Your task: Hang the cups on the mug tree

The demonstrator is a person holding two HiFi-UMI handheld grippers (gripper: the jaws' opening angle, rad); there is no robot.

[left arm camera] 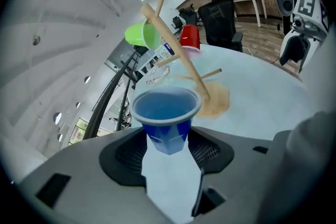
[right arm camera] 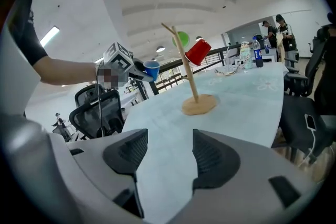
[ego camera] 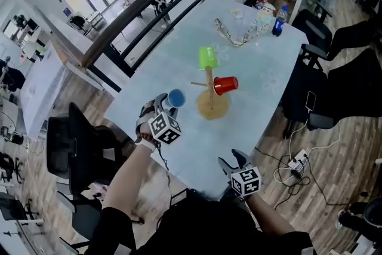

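Observation:
A wooden mug tree point(ego camera: 210, 94) stands mid-table on a round base, with a green cup point(ego camera: 207, 57) and a red cup point(ego camera: 225, 85) hung on its pegs. My left gripper point(ego camera: 164, 109) is shut on a blue cup point(ego camera: 176, 98), held above the table just left of the tree. In the left gripper view the blue cup point(left arm camera: 167, 116) sits mouth-up between the jaws, with the tree point(left arm camera: 184, 60) right behind it. My right gripper point(ego camera: 234, 163) is open and holds nothing, near the table's front edge. From the right gripper view the tree point(right arm camera: 188, 68) and blue cup point(right arm camera: 151, 68) show ahead.
At the table's far end lie a chain-like heap point(ego camera: 237, 33), a blue bottle point(ego camera: 279, 20) and small items. Black office chairs point(ego camera: 322, 92) stand along the right side, another chair point(ego camera: 74, 146) at the left. Cables and a power strip point(ego camera: 295, 161) lie on the floor.

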